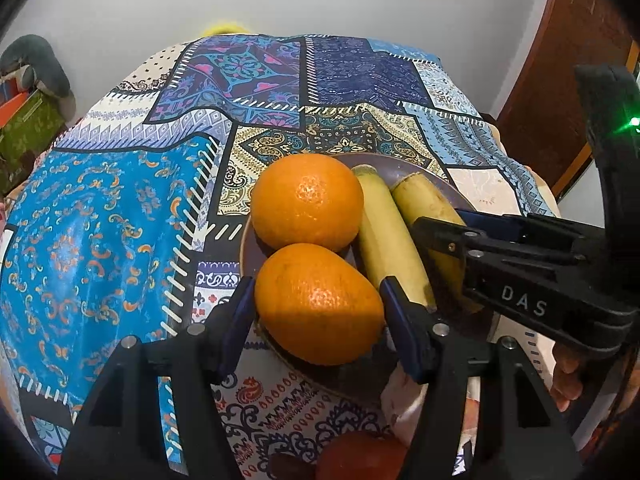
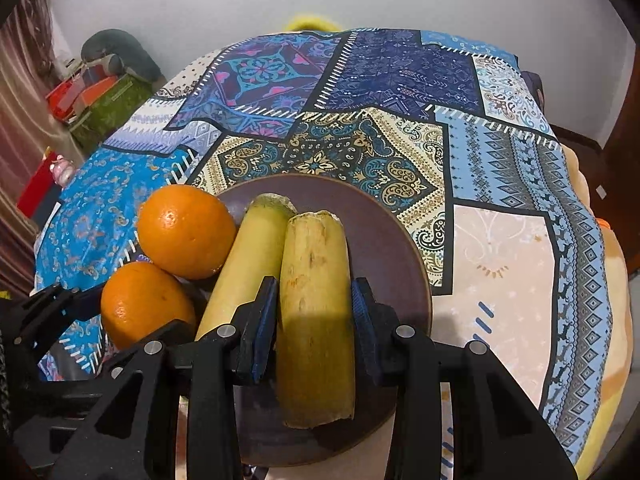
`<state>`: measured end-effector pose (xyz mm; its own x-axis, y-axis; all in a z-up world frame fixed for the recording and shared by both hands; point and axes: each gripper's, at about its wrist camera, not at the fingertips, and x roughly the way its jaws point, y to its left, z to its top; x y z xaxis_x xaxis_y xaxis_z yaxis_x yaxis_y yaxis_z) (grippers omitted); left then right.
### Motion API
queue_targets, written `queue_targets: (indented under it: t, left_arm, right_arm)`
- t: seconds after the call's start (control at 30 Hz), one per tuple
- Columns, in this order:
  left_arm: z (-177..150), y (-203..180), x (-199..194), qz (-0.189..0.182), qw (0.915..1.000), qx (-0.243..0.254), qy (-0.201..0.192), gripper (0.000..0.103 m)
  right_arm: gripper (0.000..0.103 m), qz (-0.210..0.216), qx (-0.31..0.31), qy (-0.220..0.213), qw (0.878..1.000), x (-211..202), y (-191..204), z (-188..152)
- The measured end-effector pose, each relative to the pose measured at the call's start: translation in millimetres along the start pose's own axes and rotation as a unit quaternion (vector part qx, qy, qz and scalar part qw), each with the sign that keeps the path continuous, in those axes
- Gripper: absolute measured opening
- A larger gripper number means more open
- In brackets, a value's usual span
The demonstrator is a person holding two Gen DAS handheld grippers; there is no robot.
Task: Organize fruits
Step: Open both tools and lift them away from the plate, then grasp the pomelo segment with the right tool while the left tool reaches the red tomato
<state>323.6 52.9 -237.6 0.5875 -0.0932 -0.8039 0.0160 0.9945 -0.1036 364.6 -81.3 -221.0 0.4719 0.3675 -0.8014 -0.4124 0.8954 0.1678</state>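
Observation:
A brown plate (image 2: pixel 384 232) on a patchwork tablecloth holds two oranges and two yellow-green banana pieces. My left gripper (image 1: pixel 318 300) has its pads on both sides of the near orange (image 1: pixel 316 304), which rests at the plate's near edge; the far orange (image 1: pixel 306 202) sits behind it. My right gripper (image 2: pixel 314 306) has its pads on both sides of the right banana piece (image 2: pixel 316 276), which lies on the plate. The other banana piece (image 2: pixel 248 264) lies to its left. The right gripper also shows in the left wrist view (image 1: pixel 440 236).
The plate's rim also shows in the left wrist view (image 1: pixel 384 160). A dark red fruit (image 1: pixel 360 456) lies at the near table edge in that view. Boxes and clutter (image 2: pixel 100 100) stand beyond the table's left. A wooden door (image 1: pixel 568 60) is at the right.

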Motion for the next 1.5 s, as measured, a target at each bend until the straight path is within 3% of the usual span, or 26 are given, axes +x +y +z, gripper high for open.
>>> queue_targets:
  t: [0.43, 0.9, 1.03, 1.5]
  left_arm:
    - [2, -6, -64, 0.012, 0.9987, 0.005, -0.049, 0.068]
    - [-28, -10, -136, 0.030, 0.9963, 0.015, -0.079, 0.073]
    - [-40, -6, -141, 0.037, 0.9966, 0.014, -0.072, 0.073]
    - [-79, 28, -103, 0.044, 0.9989, -0.011, -0.010, 0.073]
  right_arm:
    - [0.036, -0.024, -0.043, -0.044, 0.998, -54, 16, -7]
    - [0.038, -0.018, -0.051, -0.082, 0.995, -119, 32, -46]
    - [0.045, -0.009, -0.039, -0.083, 0.996, -123, 33, -58]
    - [0.045, 0.004, -0.070, -0.006, 0.998, -76, 55, -92]
